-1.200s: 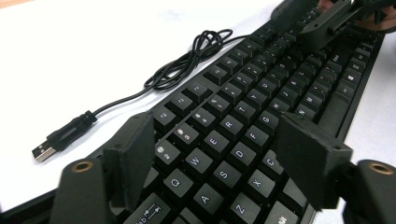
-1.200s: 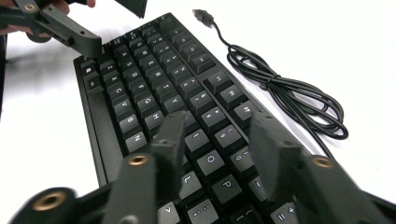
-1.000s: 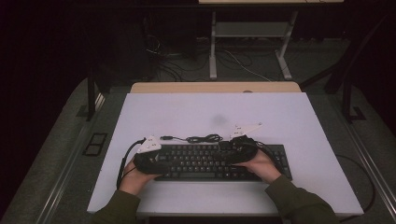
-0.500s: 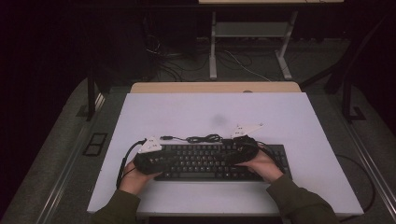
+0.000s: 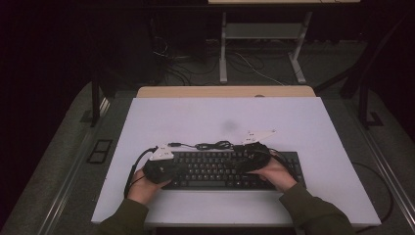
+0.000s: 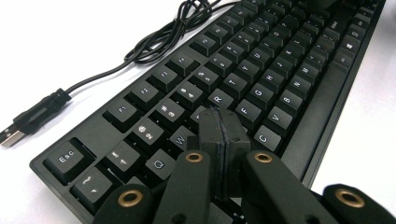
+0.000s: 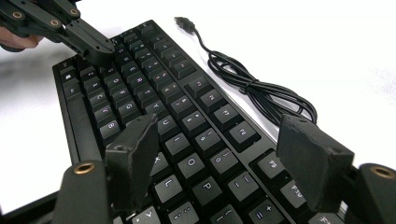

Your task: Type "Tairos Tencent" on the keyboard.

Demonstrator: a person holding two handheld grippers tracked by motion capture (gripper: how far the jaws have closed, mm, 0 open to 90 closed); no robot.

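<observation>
The keyboard (image 5: 230, 169) lies flat on the white desk (image 5: 293, 117), near its front edge, at the 6 o'clock side of the high view. In that view both hands cover its ends, and the key legends are too small to read. The left gripper (image 6: 219, 122) rests over the letter keys just right of the W key; its jaws are pressed together with nothing between them, and they hide the key beneath their tips. In the left gripper view the keyboard's far end is cut off at the 1 o'clock corner. The right gripper (image 7: 224, 158) hovers over the right-hand keys with its jaws apart, nothing clamped; the keys under the jaw bases are hidden. The black cable (image 7: 261, 88) lies bundled on the desk just beyond the keyboard's back edge, at 12 o'clock from it in the high view, its USB plug (image 6: 16, 133) free on the desk.

Against the earlier frames, the left jaws have just been closing, empty, and are now together. The right jaws have opened wider over the second. Both hands and the keyboard hold the same places.
</observation>
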